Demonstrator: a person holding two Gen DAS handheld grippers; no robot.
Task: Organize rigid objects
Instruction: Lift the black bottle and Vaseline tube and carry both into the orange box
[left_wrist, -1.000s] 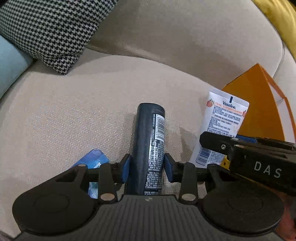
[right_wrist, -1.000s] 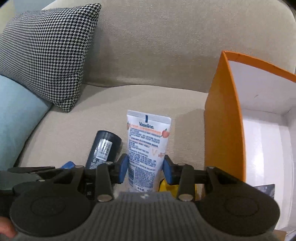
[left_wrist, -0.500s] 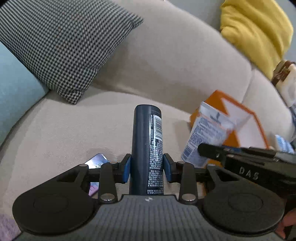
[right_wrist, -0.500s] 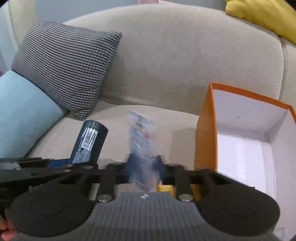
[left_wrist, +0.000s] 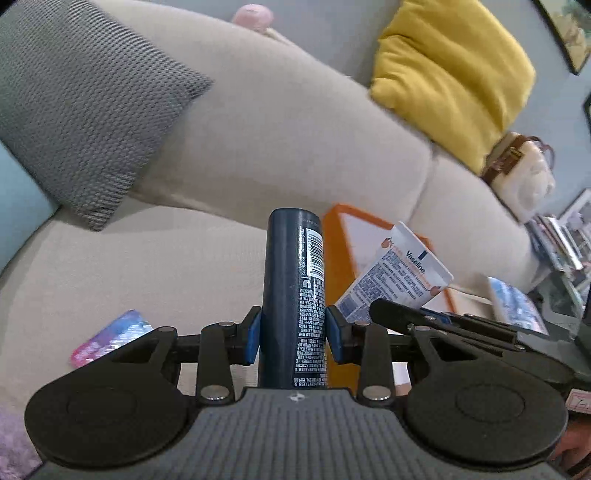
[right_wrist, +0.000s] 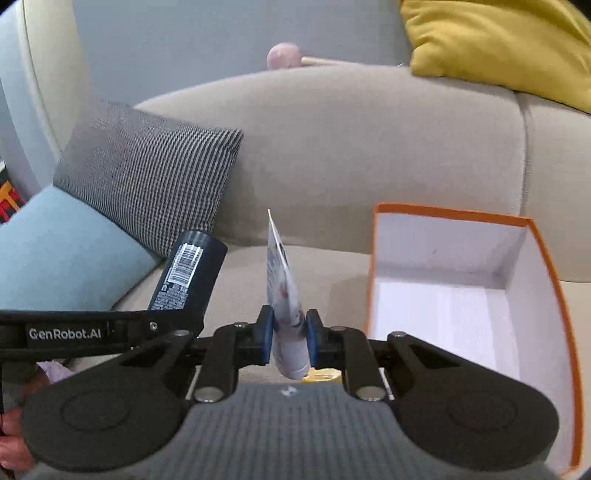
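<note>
My left gripper (left_wrist: 293, 334) is shut on a dark blue spray can (left_wrist: 293, 280), held lifted above the sofa seat and pointing away from me. My right gripper (right_wrist: 290, 334) is shut on a white Vaseline tube (right_wrist: 284, 280), seen edge-on with its flat end up. In the left wrist view the same tube (left_wrist: 397, 275) hangs in front of the orange box (left_wrist: 338, 251). In the right wrist view the can (right_wrist: 188, 275) shows to the left, and the open orange box with a white inside (right_wrist: 465, 295) stands to the right of the tube.
A houndstooth cushion (right_wrist: 147, 184) and a light blue cushion (right_wrist: 66, 251) lean at the sofa's left. A yellow cushion (left_wrist: 450, 77) sits on the backrest. A blue-pink packet (left_wrist: 110, 338) lies on the seat at left. A small bag (left_wrist: 521, 173) rests on the right.
Both grippers rose off the seat with their objects. The right jaws closed tighter on the tube, which turned edge-on. The orange box now lies lower and farther in both views.
</note>
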